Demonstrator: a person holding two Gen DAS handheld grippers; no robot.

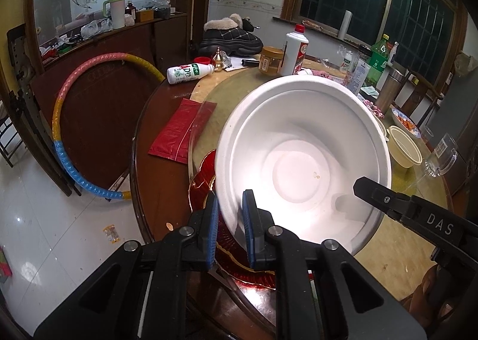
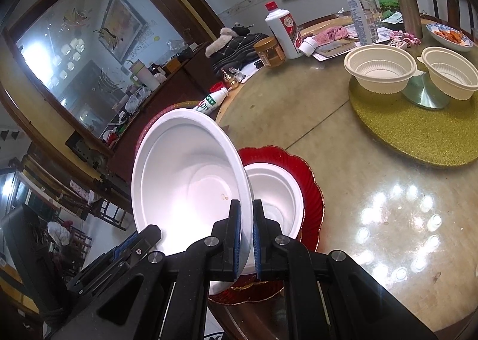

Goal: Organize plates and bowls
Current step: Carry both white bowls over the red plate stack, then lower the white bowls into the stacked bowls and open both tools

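A large white foam bowl [image 1: 301, 161] is held tilted above the table by both grippers. My left gripper [image 1: 230, 229] is shut on its near left rim. My right gripper [image 2: 246, 235] is shut on the opposite rim and shows in the left wrist view [image 1: 388, 199] at the right. The bowl [image 2: 185, 181] hangs over a red scalloped plate [image 2: 310, 190] that holds a second white bowl [image 2: 274, 196]. Two cream plastic bowls [image 2: 381, 71] [image 2: 451, 75] stand on a gold glitter mat [image 2: 418, 137] farther back.
The round wooden table [image 2: 373, 220] carries a white liquor bottle [image 1: 294, 50], a jar [image 1: 270, 60], a fallen milk bottle [image 1: 186, 72], a red packet [image 1: 182, 131], a glass mug [image 1: 442, 158], a food plate [image 2: 448, 35] and green bottles. A hula hoop [image 1: 62, 107] leans at left.
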